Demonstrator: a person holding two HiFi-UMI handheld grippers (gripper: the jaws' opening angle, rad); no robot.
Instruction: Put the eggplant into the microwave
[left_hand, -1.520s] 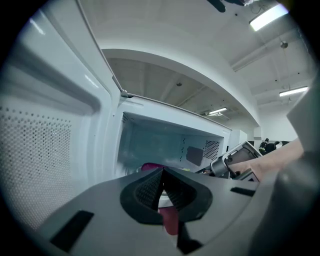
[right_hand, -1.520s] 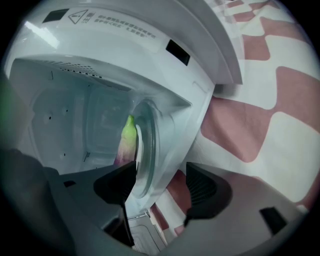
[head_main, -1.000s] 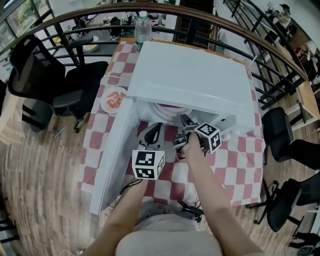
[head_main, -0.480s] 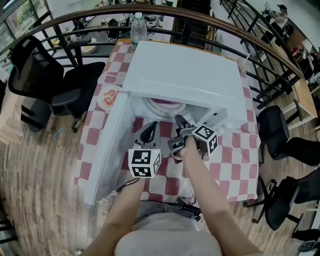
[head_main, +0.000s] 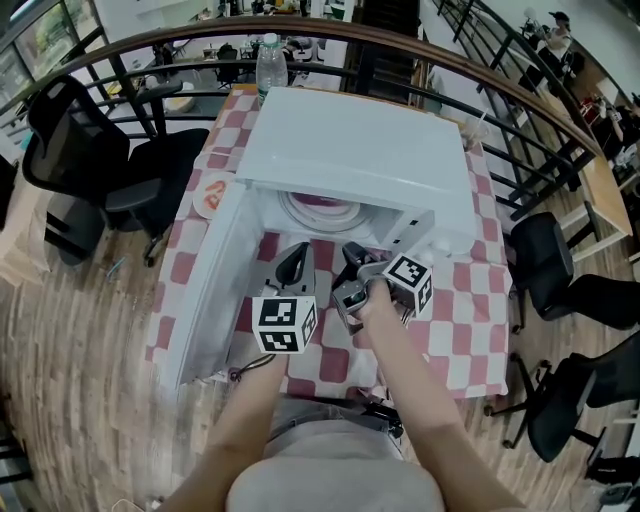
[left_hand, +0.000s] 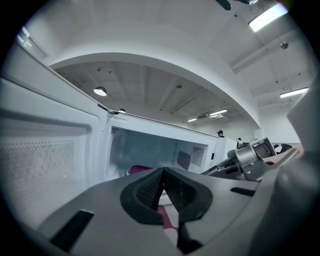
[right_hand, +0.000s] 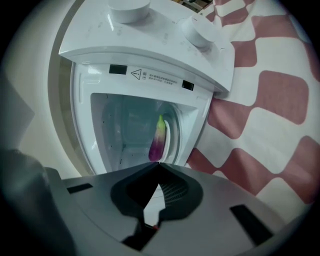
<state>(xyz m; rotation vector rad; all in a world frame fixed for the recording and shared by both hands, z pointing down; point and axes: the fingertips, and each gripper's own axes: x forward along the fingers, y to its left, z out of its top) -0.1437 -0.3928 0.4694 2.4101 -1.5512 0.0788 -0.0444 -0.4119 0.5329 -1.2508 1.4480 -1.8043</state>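
The white microwave (head_main: 355, 150) stands on the checkered table with its door (head_main: 215, 290) swung open to the left. The purple eggplant (right_hand: 158, 139) lies inside on the turntable; it shows as a purple patch (head_main: 322, 203) in the head view and a purple end (left_hand: 139, 169) in the left gripper view. My left gripper (head_main: 297, 262) is in front of the cavity, jaws shut and empty. My right gripper (head_main: 352, 252) is beside it at the opening, jaws shut with nothing between them. In the right gripper view its tips (right_hand: 159, 163) meet just below the eggplant.
A water bottle (head_main: 265, 65) stands behind the microwave and a plate of food (head_main: 212, 195) lies left of it. The microwave's knobs (right_hand: 200, 30) sit on the panel right of the cavity. Black chairs (head_main: 100, 150) and a railing ring the table.
Both hands have shifted a little in front of the open microwave, the right one rising slightly. The eggplant has stayed on the turntable.
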